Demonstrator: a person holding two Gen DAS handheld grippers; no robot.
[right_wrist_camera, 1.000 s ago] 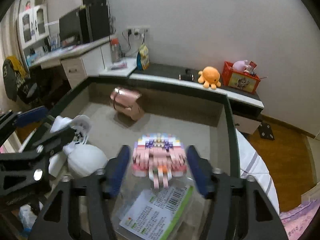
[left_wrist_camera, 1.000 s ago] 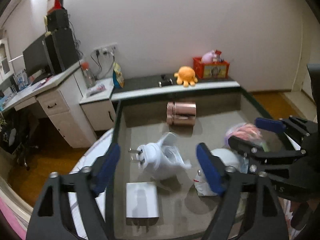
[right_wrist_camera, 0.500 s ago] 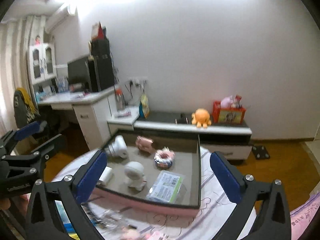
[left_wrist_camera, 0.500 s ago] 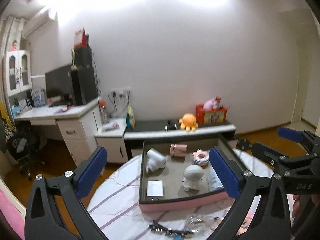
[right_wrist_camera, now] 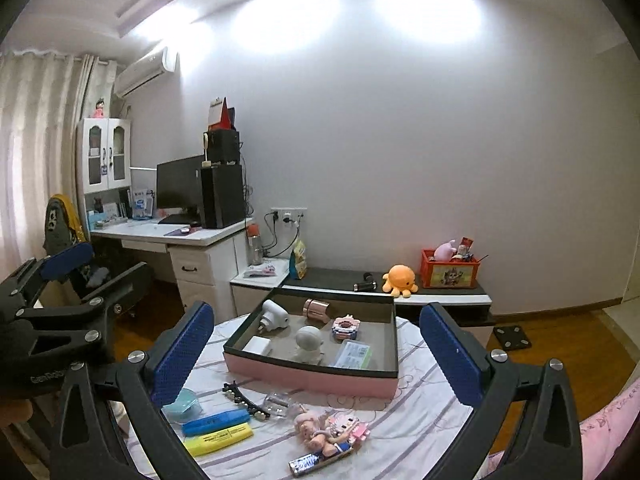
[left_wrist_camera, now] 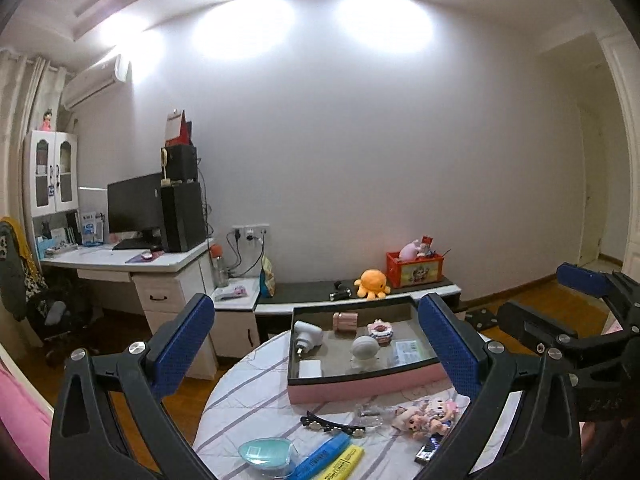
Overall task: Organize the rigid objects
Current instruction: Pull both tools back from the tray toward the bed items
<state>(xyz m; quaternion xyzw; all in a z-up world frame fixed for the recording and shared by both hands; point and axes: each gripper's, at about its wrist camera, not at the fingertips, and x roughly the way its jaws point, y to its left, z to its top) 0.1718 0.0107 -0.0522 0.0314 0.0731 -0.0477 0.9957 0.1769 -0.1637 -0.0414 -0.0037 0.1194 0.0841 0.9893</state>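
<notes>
Pink-sided tray (right_wrist_camera: 308, 372) sits on the striped table (right_wrist_camera: 420, 408). Left to right inside it: white plug (right_wrist_camera: 274, 314), copper tin (right_wrist_camera: 316, 307), white round figure (right_wrist_camera: 308, 338), pink block toy (right_wrist_camera: 347, 328), clear packet (right_wrist_camera: 354, 354). Just in front of the tray lie markers (right_wrist_camera: 218, 428), a hair clip (right_wrist_camera: 246, 400) and a doll (right_wrist_camera: 324, 430). Left gripper (left_wrist_camera: 324, 348) and right gripper (right_wrist_camera: 316, 356) hang wide apart, empty.
</notes>
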